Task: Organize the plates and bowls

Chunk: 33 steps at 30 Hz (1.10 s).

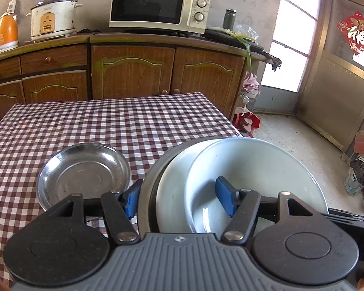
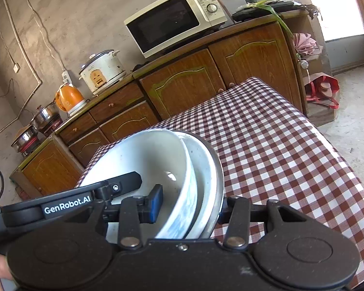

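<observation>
Bowls and plates sit nested between my two tools: a steel plate outermost, a white plate inside it, and a white bowl innermost and empty. I see the stack tilted above the checked tablecloth, its rims leaning apart. My left gripper has its jaws about half apart across the stack's edge, one blue pad outside the steel rim, the other inside the bowl; I cannot tell whether the pads press. My right gripper straddles the opposite edge the same way, one pad inside the bowl and the other hidden behind the steel rim, so its grip is unclear too. A separate, empty steel dish lies flat on the cloth, just beside my left gripper.
</observation>
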Motion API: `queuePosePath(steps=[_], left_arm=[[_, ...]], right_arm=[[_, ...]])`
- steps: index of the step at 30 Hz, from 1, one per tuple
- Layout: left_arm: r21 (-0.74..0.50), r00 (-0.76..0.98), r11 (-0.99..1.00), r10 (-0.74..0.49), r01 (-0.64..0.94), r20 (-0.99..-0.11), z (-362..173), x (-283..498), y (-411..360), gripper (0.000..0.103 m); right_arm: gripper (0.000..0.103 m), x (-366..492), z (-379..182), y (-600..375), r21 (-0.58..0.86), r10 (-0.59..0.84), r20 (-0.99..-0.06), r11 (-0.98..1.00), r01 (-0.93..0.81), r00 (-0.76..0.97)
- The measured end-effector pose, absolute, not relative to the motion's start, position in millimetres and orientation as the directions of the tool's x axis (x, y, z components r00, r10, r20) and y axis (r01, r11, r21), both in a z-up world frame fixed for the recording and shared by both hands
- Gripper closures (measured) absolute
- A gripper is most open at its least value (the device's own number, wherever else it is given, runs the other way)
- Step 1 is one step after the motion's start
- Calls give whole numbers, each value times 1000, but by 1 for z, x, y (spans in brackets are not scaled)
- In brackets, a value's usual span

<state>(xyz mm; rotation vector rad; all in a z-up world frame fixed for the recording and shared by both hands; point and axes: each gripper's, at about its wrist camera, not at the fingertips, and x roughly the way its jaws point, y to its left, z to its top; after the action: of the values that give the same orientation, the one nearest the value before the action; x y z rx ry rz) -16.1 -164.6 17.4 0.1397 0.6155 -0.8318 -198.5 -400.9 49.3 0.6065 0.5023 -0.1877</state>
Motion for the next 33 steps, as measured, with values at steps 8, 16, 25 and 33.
queuePosePath(steps=[8, 16, 25, 33], left_arm=[[-121, 532, 700, -632, 704, -564, 20, -11, -152, 38], [-124, 551, 726, -611, 677, -568, 21, -6, -136, 38], [-131, 577, 757, -585, 640, -570, 24, 0, -118, 38], [-139, 597, 782, -565, 607, -569, 27, 4, -107, 38]], right_arm=[[51, -188, 51, -391, 497, 5, -505, 820, 285, 863], [51, -176, 51, -381, 496, 37, -506, 830, 256, 861], [51, -161, 54, -366, 496, 75, -507, 840, 220, 859], [51, -148, 57, -352, 493, 103, -503, 849, 187, 858]])
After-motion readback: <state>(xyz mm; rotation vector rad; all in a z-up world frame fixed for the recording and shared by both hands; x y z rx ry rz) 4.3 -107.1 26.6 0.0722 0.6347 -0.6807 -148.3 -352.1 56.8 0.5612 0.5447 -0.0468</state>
